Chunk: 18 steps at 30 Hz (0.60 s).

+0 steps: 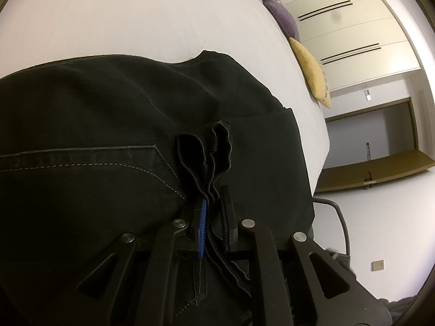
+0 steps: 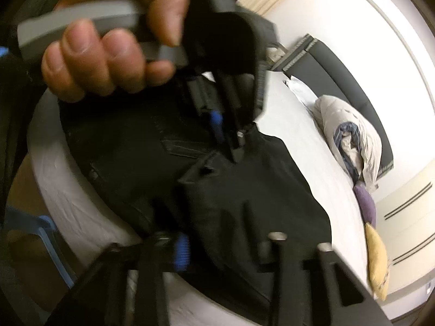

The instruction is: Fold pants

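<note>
We see black denim pants [image 1: 114,125] spread on the white-sheeted bed [image 1: 136,19], our left gripper [image 1: 214,203] clamped on a bunched fabric edge (blue pad showing); our right gripper [image 2: 225,241] hangs parted over the pants, gripping nothing.

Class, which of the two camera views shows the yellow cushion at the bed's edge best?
The left wrist view: the yellow cushion is sharp there, leaning at the edge of the white bed below a purple cushion. The right wrist view shows the same cushion small, near the picture's rim and slightly blurred.
</note>
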Available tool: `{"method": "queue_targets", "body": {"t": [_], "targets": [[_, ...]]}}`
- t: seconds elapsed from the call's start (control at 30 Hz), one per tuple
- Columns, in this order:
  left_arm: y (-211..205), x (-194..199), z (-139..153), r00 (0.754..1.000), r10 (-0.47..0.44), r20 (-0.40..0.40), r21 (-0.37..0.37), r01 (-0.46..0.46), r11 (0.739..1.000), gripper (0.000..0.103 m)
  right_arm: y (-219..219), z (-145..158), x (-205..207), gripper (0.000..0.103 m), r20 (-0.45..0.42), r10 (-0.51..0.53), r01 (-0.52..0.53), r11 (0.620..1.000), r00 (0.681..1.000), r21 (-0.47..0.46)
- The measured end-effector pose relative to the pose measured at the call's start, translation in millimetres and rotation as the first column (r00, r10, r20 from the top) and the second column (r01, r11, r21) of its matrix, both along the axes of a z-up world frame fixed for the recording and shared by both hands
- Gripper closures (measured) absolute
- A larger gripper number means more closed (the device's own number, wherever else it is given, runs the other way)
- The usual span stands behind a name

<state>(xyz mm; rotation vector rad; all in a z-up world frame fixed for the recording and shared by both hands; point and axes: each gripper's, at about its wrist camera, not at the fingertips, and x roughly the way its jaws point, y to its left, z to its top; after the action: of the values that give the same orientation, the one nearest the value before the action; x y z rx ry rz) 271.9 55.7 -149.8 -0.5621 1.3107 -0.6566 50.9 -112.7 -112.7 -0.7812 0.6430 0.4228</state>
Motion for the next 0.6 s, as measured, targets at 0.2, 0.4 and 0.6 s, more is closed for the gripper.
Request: {"method": "queue_targets", "body": {"t": [0.2, 0.4, 0.6], "targets": [[9.5, -4.0, 25.7, 0.998, 0.010, 0.063, 0.160, -0.020, 0.987, 0.093, -79.8, 44.6, 23.5, 0.033, -0.240, -0.044, 0.129, 0.927, 0.970, 0.352], [-18.4, -28.1, 68.0, 0.981, -0.056, 0.186, 0.138, 0.030, 0.990, 0.093, -224.3, 44.5, 126.6, 0.034, -0.547, 0.020, 0.466, 0.499, 0.837, 0.731], [-77.4, -51.9, 37.7, 0.969, -0.194, 0.150, 0.162, 0.169, 0.972, 0.093, -260.1, 3.4, 223.5, 0.034, -0.659, 0.182, 0.585, 0.331, 0.730, 0.740]]}}
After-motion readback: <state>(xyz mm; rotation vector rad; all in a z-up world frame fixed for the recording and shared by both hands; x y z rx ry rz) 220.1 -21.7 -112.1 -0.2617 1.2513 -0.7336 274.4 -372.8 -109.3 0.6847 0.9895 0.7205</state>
